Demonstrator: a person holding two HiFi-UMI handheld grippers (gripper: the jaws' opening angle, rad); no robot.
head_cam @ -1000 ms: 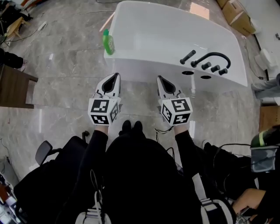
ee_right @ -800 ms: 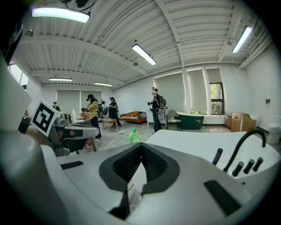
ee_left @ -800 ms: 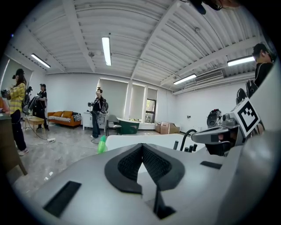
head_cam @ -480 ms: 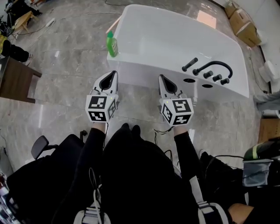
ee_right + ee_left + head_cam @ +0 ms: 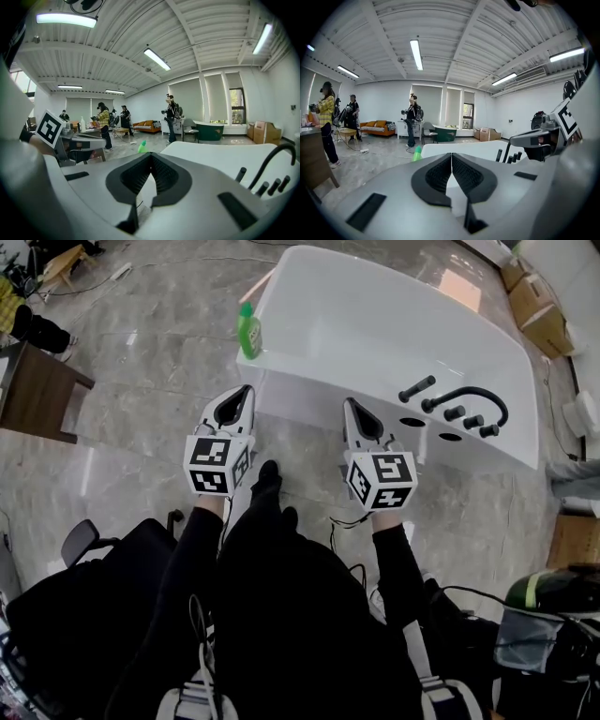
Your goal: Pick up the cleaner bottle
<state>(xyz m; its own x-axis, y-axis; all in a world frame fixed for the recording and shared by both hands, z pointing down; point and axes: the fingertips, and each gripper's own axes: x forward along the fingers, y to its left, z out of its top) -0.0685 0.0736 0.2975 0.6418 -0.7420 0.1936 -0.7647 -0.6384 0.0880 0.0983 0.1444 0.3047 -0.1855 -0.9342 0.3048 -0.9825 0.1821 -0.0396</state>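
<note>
The green cleaner bottle [image 5: 248, 331] stands upright on the near left corner of the white bathtub [image 5: 375, 324]. My left gripper [image 5: 247, 390] is held just short of the tub's side, below the bottle and apart from it, with its jaws shut on nothing. In the left gripper view the bottle [image 5: 417, 153] shows just left of the closed left gripper [image 5: 451, 154]. My right gripper [image 5: 348, 404] hangs further right in front of the tub wall, also shut and empty. The right gripper view has the bottle [image 5: 142, 146] just above and left of the right gripper [image 5: 151, 154].
A black faucet with knobs [image 5: 464, 399] sits on the tub's right rim. A brown wooden table [image 5: 37, 395] stands at the left and cardboard boxes [image 5: 539, 315] at the far right. A black office chair [image 5: 80, 540] is at my lower left. People stand across the room.
Both grippers have edged forward toward the tub, and the left one now sits slightly closer under the bottle. The jaws of both have stayed shut.
</note>
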